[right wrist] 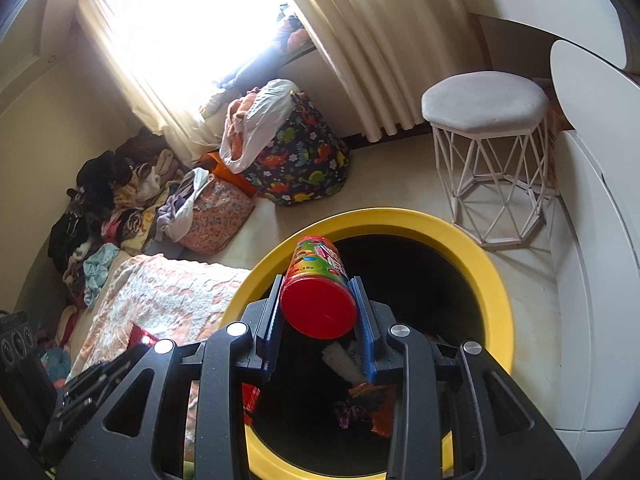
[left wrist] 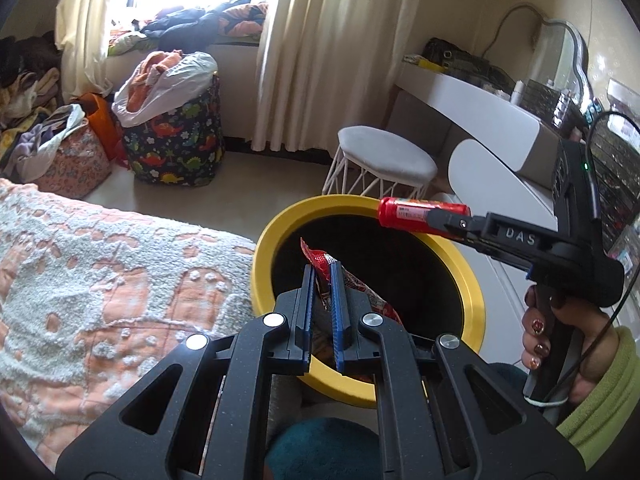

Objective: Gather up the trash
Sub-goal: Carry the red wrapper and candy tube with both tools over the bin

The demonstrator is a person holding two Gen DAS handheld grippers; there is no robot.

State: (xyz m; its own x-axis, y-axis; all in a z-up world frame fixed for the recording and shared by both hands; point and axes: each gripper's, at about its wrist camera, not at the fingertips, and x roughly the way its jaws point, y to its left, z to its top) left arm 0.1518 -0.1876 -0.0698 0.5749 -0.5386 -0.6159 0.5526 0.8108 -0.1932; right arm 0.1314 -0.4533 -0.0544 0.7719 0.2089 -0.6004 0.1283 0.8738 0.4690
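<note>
A yellow-rimmed bin (left wrist: 272, 236) (right wrist: 492, 272) with a black inside stands on the floor between the bed and the white desk. My left gripper (left wrist: 323, 268) is shut on a red snack wrapper (left wrist: 320, 260), held over the bin's near left rim. My right gripper (right wrist: 318, 280) is shut on a small red-capped candy tube (right wrist: 318, 280) above the bin's mouth. In the left wrist view that tube (left wrist: 404, 214) points left over the far rim, with the right gripper (left wrist: 452, 222) and a hand (left wrist: 560, 340) behind it. Several wrappers (right wrist: 360, 408) and white paper lie inside the bin.
The bed with its orange-and-white blanket (left wrist: 100, 272) (right wrist: 168, 292) borders the bin on the left. A white wire stool (left wrist: 380, 164) (right wrist: 492, 160) and a white desk (left wrist: 500, 120) stand beyond it. A dinosaur-print laundry bag (left wrist: 176, 140) (right wrist: 304, 160) and piles of clothes (right wrist: 112, 200) fill the window corner.
</note>
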